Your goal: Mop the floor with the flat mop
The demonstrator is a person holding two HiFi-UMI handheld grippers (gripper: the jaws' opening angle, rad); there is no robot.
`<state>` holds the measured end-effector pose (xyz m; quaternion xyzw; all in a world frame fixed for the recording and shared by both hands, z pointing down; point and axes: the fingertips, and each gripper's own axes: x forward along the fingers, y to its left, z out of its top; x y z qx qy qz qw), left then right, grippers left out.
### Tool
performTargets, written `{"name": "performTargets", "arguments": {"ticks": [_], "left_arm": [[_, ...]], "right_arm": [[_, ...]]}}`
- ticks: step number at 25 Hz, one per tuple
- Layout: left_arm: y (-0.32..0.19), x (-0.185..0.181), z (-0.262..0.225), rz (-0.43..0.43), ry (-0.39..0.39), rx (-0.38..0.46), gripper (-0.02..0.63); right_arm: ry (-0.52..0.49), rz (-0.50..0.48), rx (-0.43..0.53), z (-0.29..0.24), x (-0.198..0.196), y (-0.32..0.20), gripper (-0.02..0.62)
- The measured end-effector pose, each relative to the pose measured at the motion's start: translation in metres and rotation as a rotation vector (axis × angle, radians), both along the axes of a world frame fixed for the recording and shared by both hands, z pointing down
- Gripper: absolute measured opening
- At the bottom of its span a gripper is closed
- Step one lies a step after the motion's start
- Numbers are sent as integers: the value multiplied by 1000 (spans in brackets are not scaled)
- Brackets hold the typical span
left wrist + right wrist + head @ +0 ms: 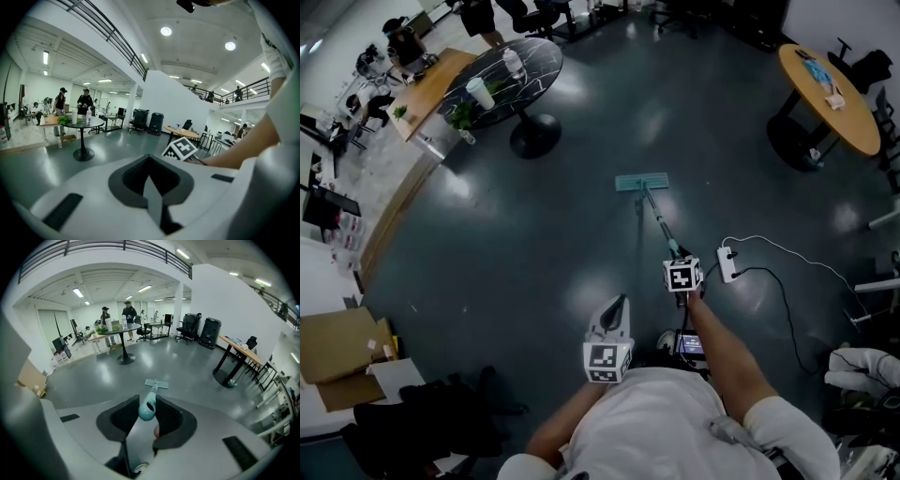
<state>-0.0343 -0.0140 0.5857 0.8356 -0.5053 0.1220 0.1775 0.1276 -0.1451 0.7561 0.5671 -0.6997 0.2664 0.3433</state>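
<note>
The flat mop lies out ahead of me, its teal head flat on the dark grey floor and its thin handle running back to my right gripper. That gripper is shut on the handle; in the right gripper view the teal handle end sits between the jaws, with the mop head beyond it. My left gripper hangs to the left of the handle, apart from it. Its jaws meet with nothing between them.
A round black table with a cup and a bottle stands far left. A round wooden table is far right. A white power strip with cables lies right of the handle. Cardboard boxes sit at left. People stand by the far tables.
</note>
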Motion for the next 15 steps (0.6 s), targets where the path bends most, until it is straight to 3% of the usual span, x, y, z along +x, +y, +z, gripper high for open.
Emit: {"name": "performTargets", "arguments": {"ticks": [8, 12, 15], "left_arm": [[3, -23, 4, -26, -20, -8, 5], [2, -30, 5, -37, -22, -2, 5], [1, -29, 5, -37, -16, 0, 5]], "right_arm": [[48, 1, -17, 19, -7, -32, 111], [35, 14, -37, 12, 3, -3, 110], [38, -26, -49, 0, 14, 47, 110]]}}
